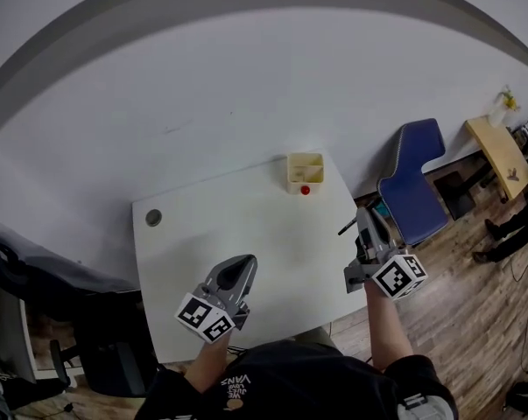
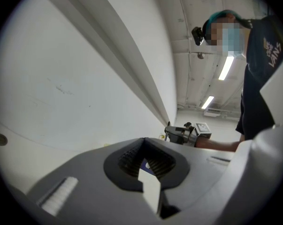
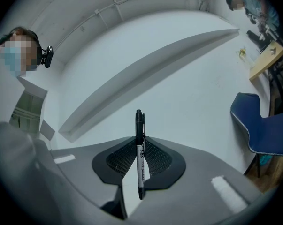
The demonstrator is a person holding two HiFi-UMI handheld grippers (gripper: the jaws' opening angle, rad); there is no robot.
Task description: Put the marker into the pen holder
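Note:
A cream pen holder (image 1: 305, 171) stands at the far edge of the white table (image 1: 246, 234), with a red cap (image 1: 305, 190) showing at its front. My right gripper (image 1: 366, 227) hovers over the table's right edge, shut on a black-and-white marker (image 3: 140, 156) that stands upright between the jaws. The marker's black end (image 1: 347, 227) pokes out to the left in the head view. My left gripper (image 1: 237, 271) rests over the table's near part, shut with nothing in it. Seen from the left gripper view, its jaws (image 2: 146, 159) meet and the right gripper (image 2: 183, 134) shows beyond.
A blue chair (image 1: 417, 182) stands right of the table, close to my right gripper. A wooden desk (image 1: 502, 151) sits at far right. A round cable hole (image 1: 153, 218) marks the table's left side. A black chair (image 1: 115, 344) is at the near left.

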